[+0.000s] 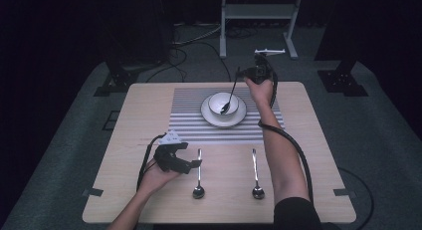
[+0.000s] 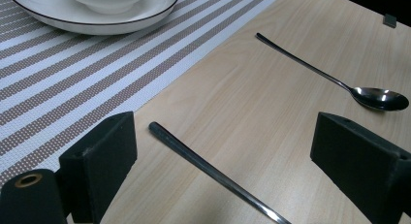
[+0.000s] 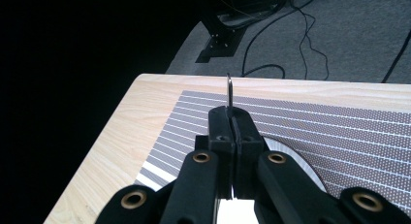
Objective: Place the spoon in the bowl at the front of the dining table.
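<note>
Your table (image 1: pixel 149 110) carries a striped placemat (image 1: pixel 189 120) toward its far side, and on that mat sits a white plate (image 1: pixel 207 118) with a white bowl (image 1: pixel 217 98) on it. Two spoons lie on the bare wood nearer you, handles pointing toward the mat: the left spoon (image 1: pixel 198 176) and the right spoon (image 1: pixel 256 175), well apart from each other.

The step in hand looks like setting a spoon into the bowl. Your right claw (image 1: pixel 249 75) is clamped tight on the handle of a dark spoon (image 1: pixel 230 98), whose head dips inside the bowl while the handle slants up toward your hand; in the right gripper view the handle tip (image 3: pixel 229 90) pokes up from between the closed jaws. Next, I'd judge, you lower it until the head rests on the bowl's bottom and the handle leans on the rim, then part the jaws slowly (a quick release could let it tip out or rattle the bowl).

Your left claw (image 1: pixel 196 164) stands wide, low over the table, with the left spoon's handle (image 2: pixel 208 170) lying between its jaws and not touched. To pick it up, you need to drop the pads (image 2: pixel 104 158) level with the thin handle and close squarely, since a flat metal handle slides easily on wood.
</note>
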The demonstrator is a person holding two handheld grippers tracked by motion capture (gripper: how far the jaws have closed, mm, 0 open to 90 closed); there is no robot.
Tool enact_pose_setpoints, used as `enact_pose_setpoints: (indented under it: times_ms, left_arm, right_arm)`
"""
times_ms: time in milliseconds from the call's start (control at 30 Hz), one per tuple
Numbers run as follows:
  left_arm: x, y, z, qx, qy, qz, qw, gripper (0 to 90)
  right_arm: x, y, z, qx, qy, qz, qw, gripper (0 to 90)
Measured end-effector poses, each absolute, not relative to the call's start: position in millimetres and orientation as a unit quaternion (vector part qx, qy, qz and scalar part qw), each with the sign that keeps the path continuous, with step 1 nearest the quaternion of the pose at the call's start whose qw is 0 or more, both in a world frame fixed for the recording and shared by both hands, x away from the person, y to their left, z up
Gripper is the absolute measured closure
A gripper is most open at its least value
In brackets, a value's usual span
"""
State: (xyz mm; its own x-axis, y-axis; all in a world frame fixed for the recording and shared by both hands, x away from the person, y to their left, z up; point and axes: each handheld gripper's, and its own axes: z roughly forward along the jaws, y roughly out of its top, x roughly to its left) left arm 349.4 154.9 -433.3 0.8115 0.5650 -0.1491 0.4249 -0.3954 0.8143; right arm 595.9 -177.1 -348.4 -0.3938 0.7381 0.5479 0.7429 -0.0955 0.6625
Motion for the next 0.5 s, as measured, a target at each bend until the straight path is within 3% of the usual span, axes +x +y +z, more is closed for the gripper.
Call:
enact_pose_setpoints:
  times_ms: [500]
  left_arm:
    - [349,156,-433,0.830,0.300,0.077,0.463,8.4]
  right_arm:
    - [591,-184,-362,-0.549,-0.694,-0.465,-0.014,87.9]
